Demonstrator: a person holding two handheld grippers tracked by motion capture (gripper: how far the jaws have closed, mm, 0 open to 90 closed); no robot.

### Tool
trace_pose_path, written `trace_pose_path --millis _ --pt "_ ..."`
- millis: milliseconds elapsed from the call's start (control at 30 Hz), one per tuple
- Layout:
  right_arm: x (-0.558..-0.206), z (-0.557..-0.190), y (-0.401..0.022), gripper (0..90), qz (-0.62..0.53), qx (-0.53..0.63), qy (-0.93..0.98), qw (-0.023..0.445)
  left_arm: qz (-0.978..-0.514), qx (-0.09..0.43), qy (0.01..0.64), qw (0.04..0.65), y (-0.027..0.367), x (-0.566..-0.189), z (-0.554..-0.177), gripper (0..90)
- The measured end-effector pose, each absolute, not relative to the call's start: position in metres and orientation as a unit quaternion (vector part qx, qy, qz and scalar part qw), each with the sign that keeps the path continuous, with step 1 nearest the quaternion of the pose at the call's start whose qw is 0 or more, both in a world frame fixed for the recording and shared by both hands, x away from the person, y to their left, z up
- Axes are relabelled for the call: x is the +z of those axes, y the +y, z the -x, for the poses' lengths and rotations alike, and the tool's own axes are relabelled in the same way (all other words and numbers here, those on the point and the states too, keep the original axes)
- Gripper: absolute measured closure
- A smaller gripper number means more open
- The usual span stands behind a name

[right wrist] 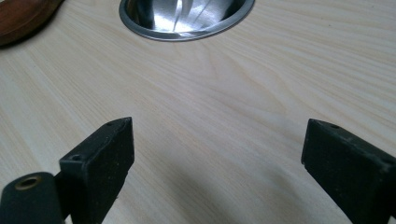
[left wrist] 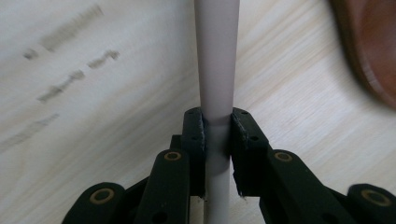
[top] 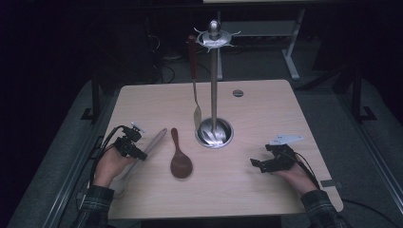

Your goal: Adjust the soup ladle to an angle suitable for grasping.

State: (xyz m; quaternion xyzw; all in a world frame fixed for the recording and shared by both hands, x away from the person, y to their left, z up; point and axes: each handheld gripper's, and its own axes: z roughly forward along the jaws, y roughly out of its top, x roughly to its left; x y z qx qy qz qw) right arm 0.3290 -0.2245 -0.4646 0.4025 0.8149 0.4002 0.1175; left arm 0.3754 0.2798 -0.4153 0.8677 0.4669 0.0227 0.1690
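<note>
Here the left tongs point(left wrist: 217, 135) clamp the pale handle point(left wrist: 216, 56).

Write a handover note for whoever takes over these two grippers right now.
Left gripper: jaws shut on the handle of the pale utensil, which lies on the table at the left.
Right gripper: jaws open, nothing between them, low over bare table in front of the rack base.
Things: the metal rack stands mid-table; one utensil with a dark handle already hangs from its top. The brown wooden spoon lies flat between the pale utensil and the rack.
Done: one utensil hung, pale one gripped.
Left, likely: lift and hang the pale utensil, then the wooden spoon.
</note>
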Motion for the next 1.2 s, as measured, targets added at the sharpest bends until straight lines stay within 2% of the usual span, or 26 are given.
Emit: trace_pose_path --millis 333,500,767,1200 --pt "-0.465 -0.329 -0.224 9.1 -0.395 0.412 0.812 0.121 -0.844 0.059 0.452 0.282 0.296 -0.391 -0.366 76.9" --pt "-0.465 -0.329 -0.225 9.2 -0.398 0.412 0.811 0.115 -0.828 0.096 0.437 0.338 0.298 -0.380 -0.360 76.8" --pt "-0.457 -0.328 -0.222 9.3 -0.392 0.410 0.814 0.125 -0.814 0.112 0.408 0.398 0.295 -0.367 -0.352 76.9" --pt "-0.451 -0.328 -0.224 9.3 -0.404 0.416 0.807 0.112 -0.797 0.124 0.358 0.471 0.280 -0.343 -0.337 77.0"
